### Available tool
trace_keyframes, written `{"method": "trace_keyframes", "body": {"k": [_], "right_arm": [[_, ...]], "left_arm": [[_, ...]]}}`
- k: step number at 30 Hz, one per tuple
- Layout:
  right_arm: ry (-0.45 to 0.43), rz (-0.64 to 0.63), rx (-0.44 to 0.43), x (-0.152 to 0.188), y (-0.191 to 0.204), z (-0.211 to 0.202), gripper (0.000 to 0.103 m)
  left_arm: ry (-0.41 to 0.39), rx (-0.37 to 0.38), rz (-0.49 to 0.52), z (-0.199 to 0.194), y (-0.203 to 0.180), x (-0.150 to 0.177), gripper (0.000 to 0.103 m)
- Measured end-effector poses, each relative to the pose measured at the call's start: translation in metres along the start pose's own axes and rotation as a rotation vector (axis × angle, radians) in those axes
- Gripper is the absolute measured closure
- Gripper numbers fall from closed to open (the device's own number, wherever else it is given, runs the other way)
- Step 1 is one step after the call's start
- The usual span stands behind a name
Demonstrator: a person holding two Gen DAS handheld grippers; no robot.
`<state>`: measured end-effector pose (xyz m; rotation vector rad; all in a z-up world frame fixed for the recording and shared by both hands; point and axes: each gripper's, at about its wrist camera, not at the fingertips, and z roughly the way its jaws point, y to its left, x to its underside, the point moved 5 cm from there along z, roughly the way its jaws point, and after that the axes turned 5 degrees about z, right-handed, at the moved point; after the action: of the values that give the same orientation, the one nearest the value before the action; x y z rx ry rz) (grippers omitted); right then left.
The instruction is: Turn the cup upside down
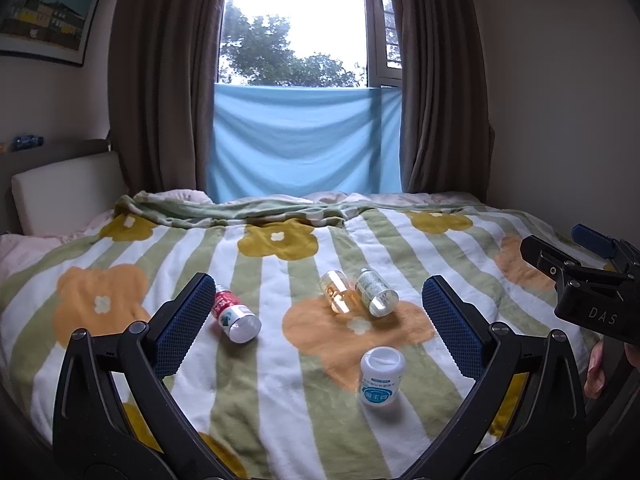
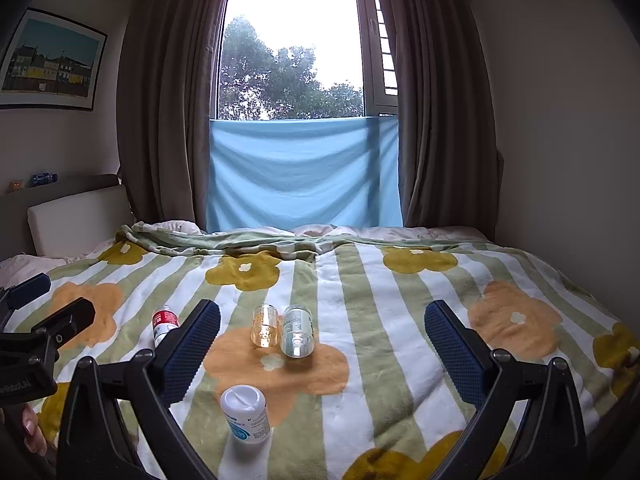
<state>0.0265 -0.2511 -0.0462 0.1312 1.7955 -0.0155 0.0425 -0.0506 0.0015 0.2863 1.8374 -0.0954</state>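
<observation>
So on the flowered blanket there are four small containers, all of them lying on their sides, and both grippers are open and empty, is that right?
Not quite. Three lie on their sides, but the white container stands upright nearest the grippers, as the left wrist view shows. The rest holds: four containers on the blanket, left gripper and right gripper open and empty.

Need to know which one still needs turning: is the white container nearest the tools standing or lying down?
Standing. The white container sits on one flat end on the blanket; the other three lie on their sides.
</observation>
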Motion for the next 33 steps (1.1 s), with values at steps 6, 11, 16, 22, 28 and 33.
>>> {"method": "trace_keyframes", "body": {"k": [6, 11, 16, 22, 28, 33], "right_arm": [[-0.001, 0.000, -0.001, 0.000, 0.000, 0.000, 0.001], [0.000, 0.002, -0.001, -0.001, -0.001, 0.000, 0.001], [0.004, -0.006, 0.007, 0.003, 0.001, 0.000, 0.001], [0.004, -0.002, 0.006, 0.005, 0.001, 0.001, 0.001], [0.010, 0.004, 0.003, 0.006, 0.001, 0.003, 0.001], [0.010, 0.002, 0.003, 0.005, 0.000, 0.003, 0.001]], "left_arm": [[-0.006, -0.002, 0.000, 0.001, -0.001, 0.000, 0.000], [-0.007, -0.003, -0.001, 0.001, -0.001, 0.000, 0.000], [-0.007, -0.010, 0.004, 0.002, -0.001, 0.001, 0.000], [-0.017, -0.017, 0.019, 0.001, -0.003, 0.000, 0.000], [-0.031, -0.033, 0.026, -0.002, -0.001, 0.000, 0.000], [-0.071, -0.043, 0.010, -0.008, 0.002, -0.002, 0.000]]}}
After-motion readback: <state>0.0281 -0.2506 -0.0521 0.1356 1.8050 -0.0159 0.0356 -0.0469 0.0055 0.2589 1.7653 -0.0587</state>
